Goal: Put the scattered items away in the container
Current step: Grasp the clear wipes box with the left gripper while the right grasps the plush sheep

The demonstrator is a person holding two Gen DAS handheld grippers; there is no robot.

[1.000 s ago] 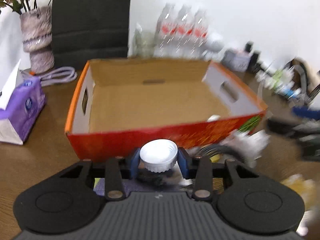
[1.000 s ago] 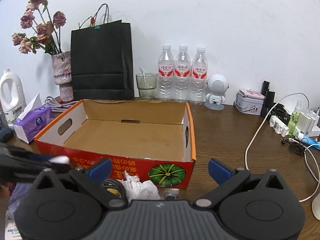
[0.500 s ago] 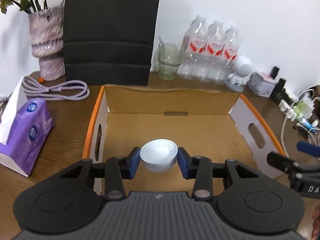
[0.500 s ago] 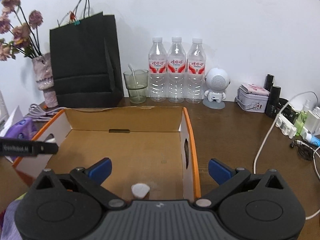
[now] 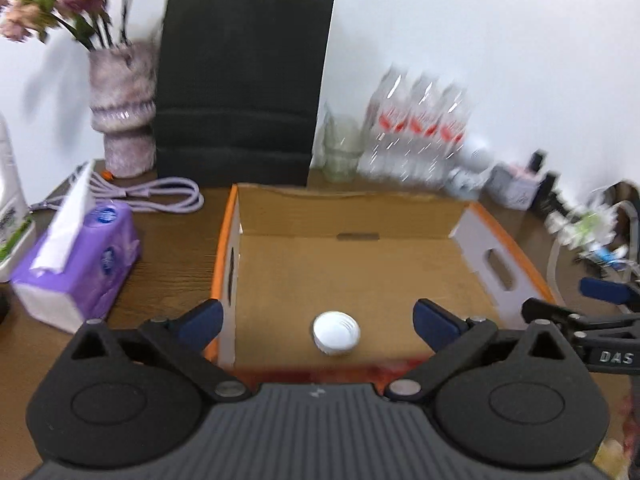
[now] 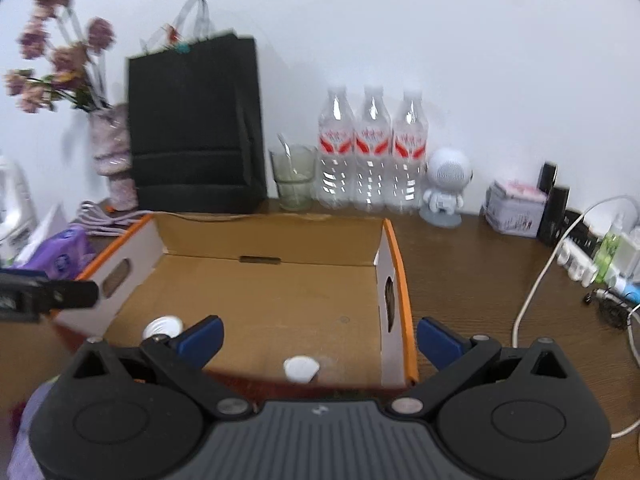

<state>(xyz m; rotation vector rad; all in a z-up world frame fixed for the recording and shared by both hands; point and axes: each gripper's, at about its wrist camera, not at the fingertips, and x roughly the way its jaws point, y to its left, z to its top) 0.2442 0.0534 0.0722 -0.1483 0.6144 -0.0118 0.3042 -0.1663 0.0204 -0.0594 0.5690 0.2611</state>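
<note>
Cap (image 5: 336, 333) free (left claw (image 5: 316, 322) agape)

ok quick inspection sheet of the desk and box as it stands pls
surface: brown wooden table, bare to the right of the box
job's things: cardboard box open; white bottle cap and a small white piece on its floor
clutter: tissue pack, vase of flowers, black paper bag, glass, three water bottles, robot figurine, tin
grippers: left gripper has just opened, jaws wide, cap lies free below; right gripper open, empty
cables: purple cable coiled by the vase; white cable at right
surroundings: white wall
</note>
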